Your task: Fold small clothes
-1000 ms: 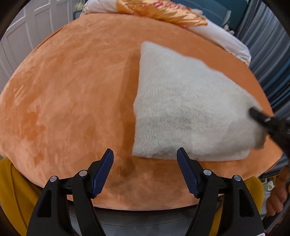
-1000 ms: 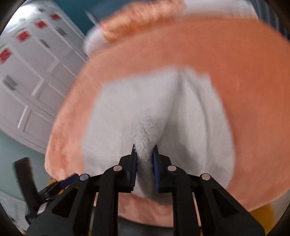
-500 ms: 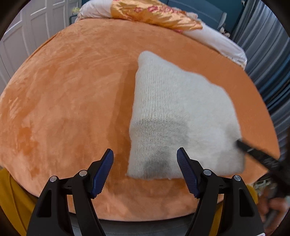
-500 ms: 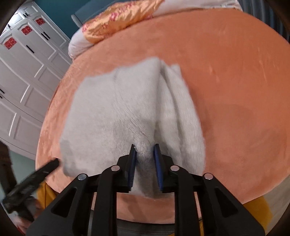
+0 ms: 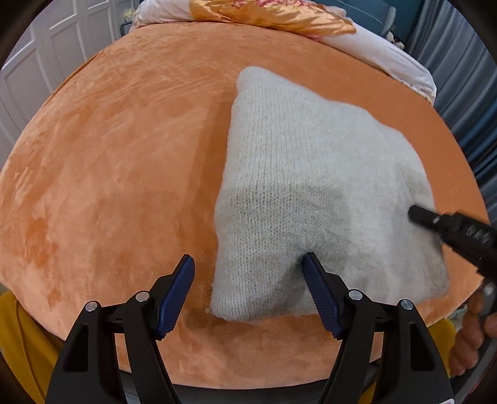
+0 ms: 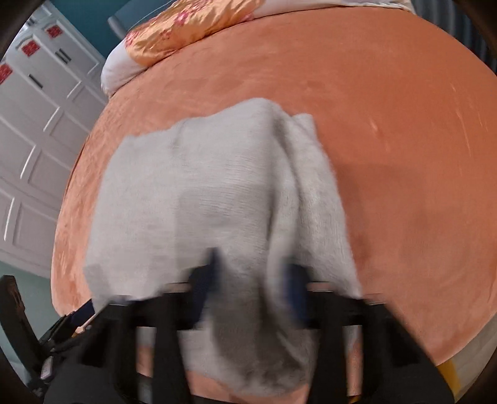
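Left to right, left wrist view: orange plush bed cover (image 5: 118, 149) is bare on the left. Left claw (image 5: 248, 279) is wide, holding nothing, straddling the near-left corner of the grey knit garment (image 5: 310, 174). Its right pad (image 5: 316, 286) touches or just overlaps the knit edge; its left pad sits over bare cover.

The garment lies folded on the bed, right of centre and near the front edge, with the near corner close to the drop-off. Right claw (image 5: 413, 214) comes in from the far right, tip against the garment's right side. Pillows with a gold floral cover (image 5: 273, 15) sit at the far end of the bed.

Right wrist view is motion-blurred. The right claw (image 6: 251, 279) looks parted with knit bunched between the pads (image 6: 202, 289), but blur hides whether it's pinching. Can't tell the grip state.

Risks, as judgement:
- Left claw closing here likely grabs only the top layer, or one pad digs into the plush cover. That would drag the cover or peel the fold open.
- Right claw moving fast with an uncertain grip means the fuzzy knit can slip, so the right edge drops and the fold skews.
- Garment is close to the bed's front edge, and a pull toward the person could slide it off.
- The raised ridge along the garment's right side in the right wrist view would get pressed into the next fold as a crease.
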`<state>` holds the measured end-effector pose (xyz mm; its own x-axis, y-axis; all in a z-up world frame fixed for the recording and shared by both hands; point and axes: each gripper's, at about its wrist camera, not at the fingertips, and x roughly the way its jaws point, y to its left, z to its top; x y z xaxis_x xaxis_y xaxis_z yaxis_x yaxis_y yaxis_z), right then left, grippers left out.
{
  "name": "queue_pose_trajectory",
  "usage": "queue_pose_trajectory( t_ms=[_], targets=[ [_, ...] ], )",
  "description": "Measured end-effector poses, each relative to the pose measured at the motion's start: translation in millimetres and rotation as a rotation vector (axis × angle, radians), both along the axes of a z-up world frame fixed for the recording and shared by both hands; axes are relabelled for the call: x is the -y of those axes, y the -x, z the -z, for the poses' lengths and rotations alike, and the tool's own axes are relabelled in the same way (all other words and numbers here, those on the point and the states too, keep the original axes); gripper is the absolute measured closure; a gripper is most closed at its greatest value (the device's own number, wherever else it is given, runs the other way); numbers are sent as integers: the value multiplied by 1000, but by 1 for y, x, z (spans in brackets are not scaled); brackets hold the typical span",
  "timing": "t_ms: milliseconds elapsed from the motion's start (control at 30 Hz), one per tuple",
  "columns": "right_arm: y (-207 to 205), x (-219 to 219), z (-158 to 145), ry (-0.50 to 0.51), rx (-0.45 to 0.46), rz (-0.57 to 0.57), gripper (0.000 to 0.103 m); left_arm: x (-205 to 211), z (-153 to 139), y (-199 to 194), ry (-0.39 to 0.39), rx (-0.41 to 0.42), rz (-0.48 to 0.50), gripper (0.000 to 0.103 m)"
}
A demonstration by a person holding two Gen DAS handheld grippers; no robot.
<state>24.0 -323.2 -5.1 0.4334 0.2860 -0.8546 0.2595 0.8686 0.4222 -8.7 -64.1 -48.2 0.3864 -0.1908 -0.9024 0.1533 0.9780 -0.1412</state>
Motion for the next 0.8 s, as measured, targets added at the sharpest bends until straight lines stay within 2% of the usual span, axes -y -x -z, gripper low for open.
queue_pose_trajectory(
  t_ms=[100,167,233,267,333,367,433,500,600,700,733,800],
  targets=[
    [14,4,-66,-25,217,-20,86,-1,-27,8,75,56,-3,34],
    [25,8,-88,6,298,-30,86,0,-40,13,100,91,7,33],
    [23,16,-70,83,247,-21,85,6,-39,13,83,100,22,32],
    [16,24,-36,98,143,-12,85,11,-32,10,53,86,33,32],
    [10,37,28,65,-38,-1,85,18,-9,2,-19,36,32,32],
    [14,40,38,48,-38,6,83,20,3,-1,-33,4,31,31],
    [19,48,34,-9,-16,39,81,17,16,-4,-34,-30,11,30],
    [21,51,23,-24,-12,54,77,14,20,-5,-32,-29,1,29],
    [34,47,-10,71,41,88,76,18,17,-2,-61,-8,23,29],
    [49,37,-38,85,115,85,76,17,11,3,-52,-2,22,29],
    [53,33,-40,87,117,70,76,15,10,3,-46,-5,21,29],
    [54,10,-27,105,66,10,77,13,5,7,-24,-10,13,30]
  ],
)
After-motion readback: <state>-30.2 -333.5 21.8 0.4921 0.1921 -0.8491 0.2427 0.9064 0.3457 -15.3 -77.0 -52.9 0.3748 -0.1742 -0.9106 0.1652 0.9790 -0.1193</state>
